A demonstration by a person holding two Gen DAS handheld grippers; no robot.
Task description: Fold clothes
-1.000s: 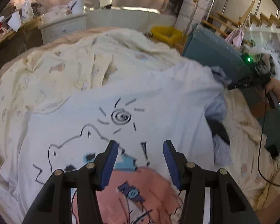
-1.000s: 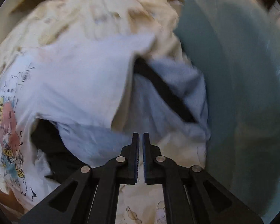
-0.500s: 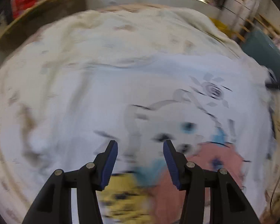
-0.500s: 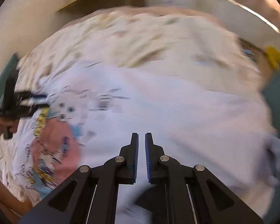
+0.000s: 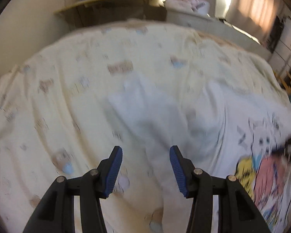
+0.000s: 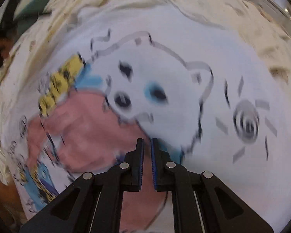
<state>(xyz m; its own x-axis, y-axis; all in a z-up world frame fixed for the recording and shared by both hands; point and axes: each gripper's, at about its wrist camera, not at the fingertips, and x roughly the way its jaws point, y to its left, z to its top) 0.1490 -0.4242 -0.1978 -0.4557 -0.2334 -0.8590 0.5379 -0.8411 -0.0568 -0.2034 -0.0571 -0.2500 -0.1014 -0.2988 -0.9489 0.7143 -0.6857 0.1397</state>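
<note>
Here we have a white T-shirt (image 6: 184,62) with a cartoon bear print lying spread, print upward, on a pale yellow patterned quilt (image 5: 87,77) that covers the bed. In the right wrist view the shirt fills nearly the whole frame, with the quilt showing only along the upper edge and the left side. In the left wrist view the printed part sits at the right edge of the frame, while a plain white part — most likely a sleeve (image 5: 137,101), though blur keeps us from being sure — reaches toward the centre.

Our left gripper (image 5: 146,167) hangs with its blue pads spread wide and nothing between them, pointed at that white part in the middle of the frame; we judge the wide spread suits taking a loose edge of cloth. Our right gripper (image 6: 147,161) has its jaws pressed almost together, only a thin slit between them, and pinches no cloth. It sits low over the pink area of the print at the bottom centre, perhaps to steady or smooth the body of the shirt.

The shirt lies flat and open, not folded — a layout that gives both claws clear access to its edges. Both views are smeared by motion, so finer detail escapes us.
</note>
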